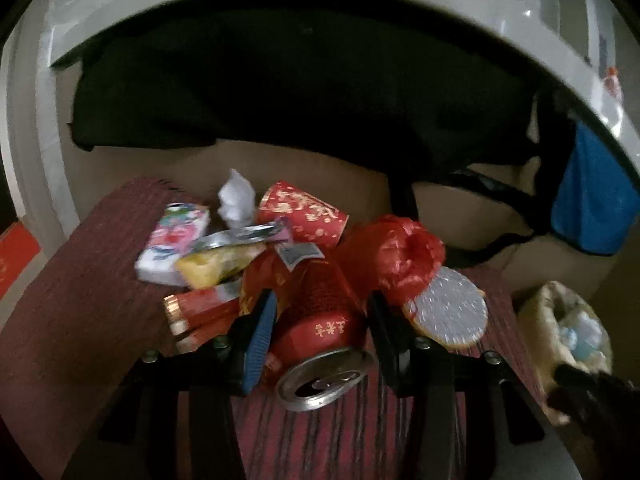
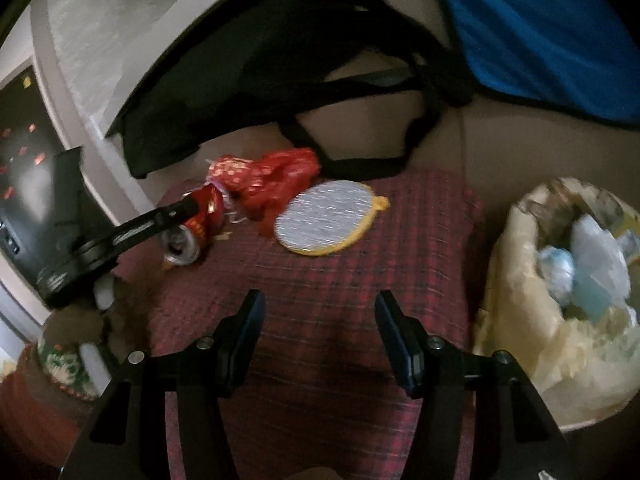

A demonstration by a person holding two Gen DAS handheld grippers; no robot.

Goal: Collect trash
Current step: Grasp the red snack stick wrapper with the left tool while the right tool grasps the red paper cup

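Two left fingers (image 1: pixel 260 332) flank the red can (image 1: pixel 320 320).

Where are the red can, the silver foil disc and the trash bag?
red can (image 1: pixel 320 320), left wrist view, its printed side.
silver foil disc (image 2: pixel 326 218), right wrist view, its foil face.
trash bag (image 2: pixel 520 280), right wrist view, its cream outer wall.

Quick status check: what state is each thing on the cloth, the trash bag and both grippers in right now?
Can: on its side, opened, lying between the left gripper's fingers.
Right gripper: open, nothing between its fingers.
Red plastic bag: crumpled, beside the can.
Round foil lid: flat on the cloth.
Red paper cup: tipped over.
Tissue pack: lying flat.
Trash bag: open, partly filled.
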